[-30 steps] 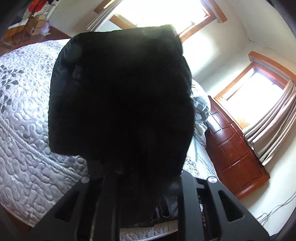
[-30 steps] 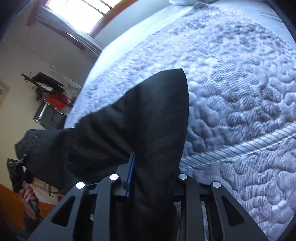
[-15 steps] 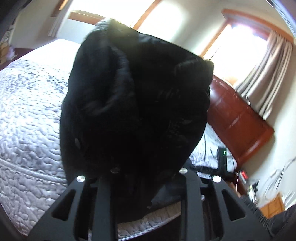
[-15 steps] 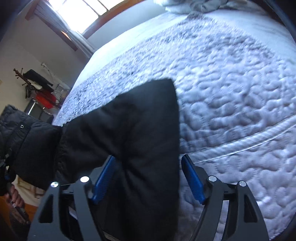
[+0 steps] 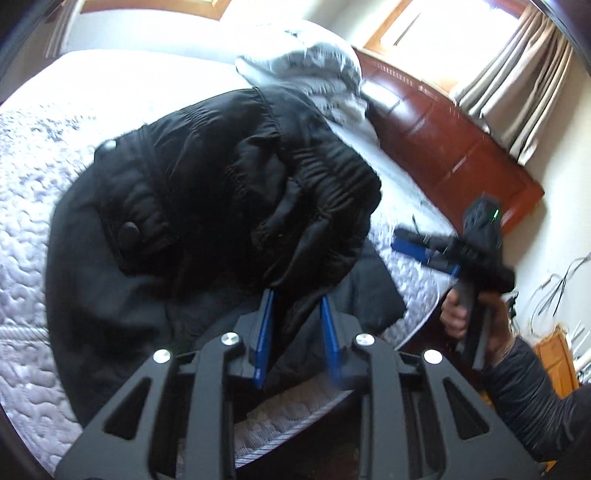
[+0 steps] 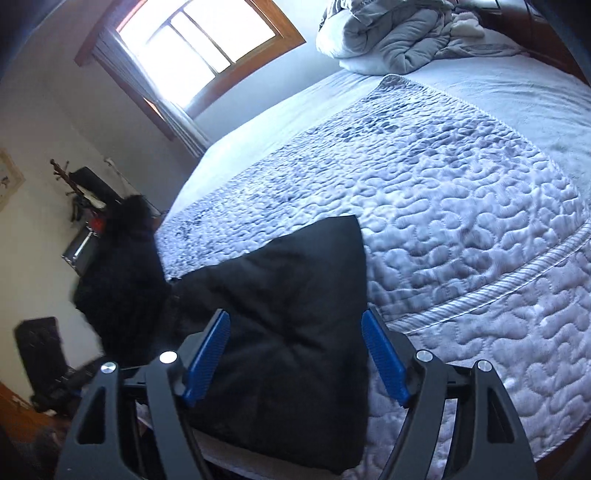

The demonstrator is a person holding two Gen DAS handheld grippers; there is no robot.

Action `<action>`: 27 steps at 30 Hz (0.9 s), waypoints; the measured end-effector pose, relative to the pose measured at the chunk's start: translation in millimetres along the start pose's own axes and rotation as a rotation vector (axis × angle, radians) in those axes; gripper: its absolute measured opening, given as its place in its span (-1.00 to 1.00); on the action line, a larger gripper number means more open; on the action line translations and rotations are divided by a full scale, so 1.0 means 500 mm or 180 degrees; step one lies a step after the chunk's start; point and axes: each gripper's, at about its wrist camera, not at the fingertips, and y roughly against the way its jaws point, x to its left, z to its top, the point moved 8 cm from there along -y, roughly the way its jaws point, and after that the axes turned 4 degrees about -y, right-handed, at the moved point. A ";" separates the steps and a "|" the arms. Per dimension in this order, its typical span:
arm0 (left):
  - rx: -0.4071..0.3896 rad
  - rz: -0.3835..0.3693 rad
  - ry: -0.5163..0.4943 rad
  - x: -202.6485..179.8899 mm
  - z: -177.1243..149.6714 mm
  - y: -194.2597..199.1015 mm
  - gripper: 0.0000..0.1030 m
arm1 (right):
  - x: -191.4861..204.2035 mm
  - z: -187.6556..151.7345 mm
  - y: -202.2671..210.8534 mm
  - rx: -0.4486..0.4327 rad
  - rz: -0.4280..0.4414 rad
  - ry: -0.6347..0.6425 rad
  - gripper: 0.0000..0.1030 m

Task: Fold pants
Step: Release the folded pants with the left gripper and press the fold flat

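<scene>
The black padded pants (image 5: 221, 206) lie bunched on the quilted bed, waistband end heaped on top. My left gripper (image 5: 297, 306) is shut on a fold of the pants near the bed's front edge. In the right wrist view a flat leg end of the pants (image 6: 291, 306) lies on the bed edge between the blue pads (image 6: 208, 347) of my right gripper (image 6: 295, 325), which is open and not touching it. The right gripper also shows in the left wrist view (image 5: 454, 251), held by a hand beside the bed.
The bed carries a white-grey quilt (image 6: 461, 206). A crumpled grey duvet (image 6: 391, 33) lies at the head end by a brown wooden headboard (image 5: 454, 144). Windows with curtains are behind. A coat rack and dark bags (image 6: 85, 206) stand left of the bed.
My left gripper has lowered the bunched pants from in front of the camera onto the bed. My right gripper has opened, let go of the leg end, and backed off slightly.
</scene>
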 end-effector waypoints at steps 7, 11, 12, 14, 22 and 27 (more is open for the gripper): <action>0.0102 -0.0142 -0.0062 -0.016 -0.031 -0.023 -0.42 | 0.045 -0.008 -0.018 0.0128 0.0240 0.0022 0.53; -0.0182 -0.0092 -0.0087 -0.027 -0.020 0.020 0.48 | 0.071 -0.010 -0.032 0.0218 0.0459 -0.0037 0.63; -0.0259 -0.0056 -0.0091 -0.025 -0.017 0.041 0.65 | 0.076 -0.011 -0.038 0.0245 0.0496 -0.0048 0.63; -0.0434 0.0013 -0.0091 -0.014 -0.009 0.073 0.75 | 0.087 -0.014 -0.052 0.0306 0.0524 -0.0042 0.64; -0.0121 0.0522 0.0537 0.124 -0.053 0.070 0.77 | 0.135 -0.035 -0.100 0.0496 0.0731 -0.0017 0.74; -0.0097 0.0675 0.0482 0.148 -0.061 0.082 0.82 | 0.166 -0.046 -0.126 0.0633 0.0887 -0.0043 0.82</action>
